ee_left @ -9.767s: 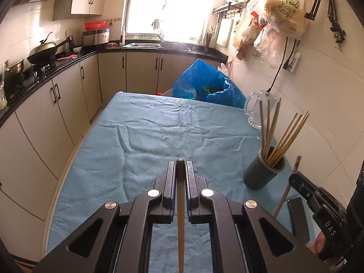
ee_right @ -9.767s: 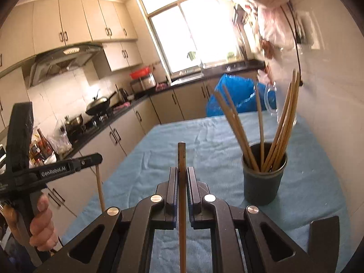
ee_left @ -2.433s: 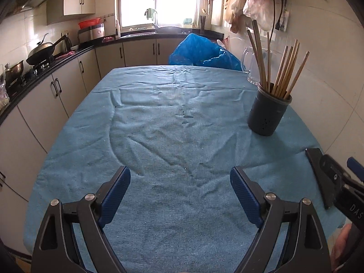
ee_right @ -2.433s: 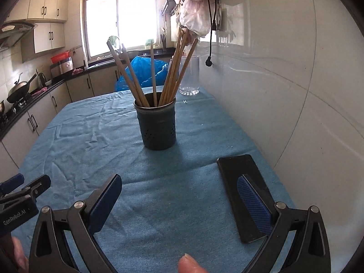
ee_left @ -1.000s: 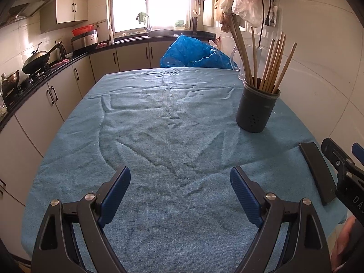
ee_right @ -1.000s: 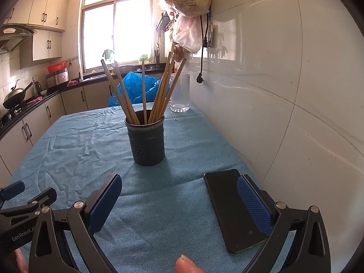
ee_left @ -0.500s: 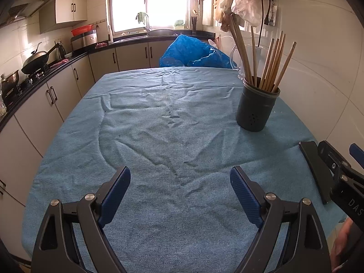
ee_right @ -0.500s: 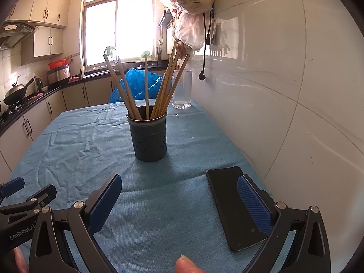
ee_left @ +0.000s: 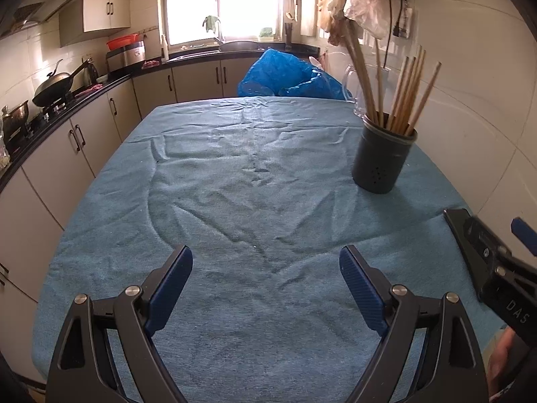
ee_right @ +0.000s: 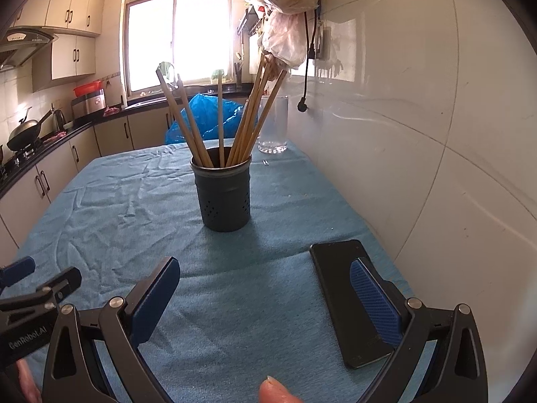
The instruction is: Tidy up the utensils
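L to R, landmark = the dark grey perforated metal utensil cup [ee_right: 225, 194]. Left black 2-finger gripper with blue pads [ee_left: 265, 282] sits well left of and nearer than the cup, jaws wide, nothing between them, only wrinkled teal cloth [ee_left: 235, 181] ahead. Right gripper, same make [ee_right: 265, 294], faces the cup almost head-on, jaws wide and empty; it looks the nearer of the 2. The long wooden chopsticks [ee_right: 235, 121] stand in the cup, axes near upright, fanned left and right. No loose utensil shows on the cloth, so the job looks done. Right-wrist view alone shows the whole flat black phone [ee_right: 339, 288], nearer than the cup and to its right; left-wrist view catches only its corner.
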Available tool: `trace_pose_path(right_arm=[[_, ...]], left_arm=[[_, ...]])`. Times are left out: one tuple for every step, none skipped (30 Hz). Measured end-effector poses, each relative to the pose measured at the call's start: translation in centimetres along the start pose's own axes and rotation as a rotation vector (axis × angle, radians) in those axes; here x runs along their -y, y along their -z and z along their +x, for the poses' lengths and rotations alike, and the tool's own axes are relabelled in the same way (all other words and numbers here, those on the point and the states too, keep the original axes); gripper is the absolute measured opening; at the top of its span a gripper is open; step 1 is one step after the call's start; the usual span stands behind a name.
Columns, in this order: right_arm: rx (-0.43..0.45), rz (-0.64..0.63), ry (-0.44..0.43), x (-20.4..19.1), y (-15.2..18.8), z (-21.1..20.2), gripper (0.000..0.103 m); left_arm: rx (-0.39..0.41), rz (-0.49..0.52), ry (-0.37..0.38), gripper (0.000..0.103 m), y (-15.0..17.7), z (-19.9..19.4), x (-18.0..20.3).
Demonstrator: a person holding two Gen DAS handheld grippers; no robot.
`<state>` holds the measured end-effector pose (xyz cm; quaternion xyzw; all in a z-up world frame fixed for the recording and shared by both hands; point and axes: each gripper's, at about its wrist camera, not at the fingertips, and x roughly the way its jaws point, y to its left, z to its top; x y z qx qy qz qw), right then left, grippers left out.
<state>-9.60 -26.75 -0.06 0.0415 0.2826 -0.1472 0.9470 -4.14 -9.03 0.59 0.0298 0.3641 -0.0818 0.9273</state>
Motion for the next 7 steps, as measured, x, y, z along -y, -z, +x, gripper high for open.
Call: trace_pose_path(right_arm=[[-0.008,-0.003,-0.004,-0.1,0.1,0.2,0.103],[-0.018,-0.005,-0.012,-0.2,0.2,0.4,0.103],[-0.031,-0.008,-0.022,-0.3,0.3,0.7,0.103],[-0.042,-0.010,-0.029,-0.4,0.4,0.9,0.103],[-0.061,-0.013,-0.044,-0.5,0.5,1.3,0.103],[-0.079,-0.017,-0.060,-0.6,0.6,1.7,0.103],[-0.092,-0.022,-0.072,-0.7,0.6,2.0,0.103]], left_arm=[[-0.002,-0.005,-0.002,0.088,-0.1,0.0,-0.3],[-0.003,-0.011,-0.007,0.088,-0.1,0.1,-0.5],[0.005,-0.020,-0.017,0.088,-0.1,0.0,-0.9],[0.021,-0.029,-0.026,0.088,-0.1,-0.1,-1.3],[0.026,-0.036,-0.035,0.088,-0.1,-0.1,-1.7],[0.023,-0.039,-0.039,0.088,-0.1,-0.1,-2.2],[0.015,-0.044,-0.045,0.088,-0.2,0.1,-2.7]])
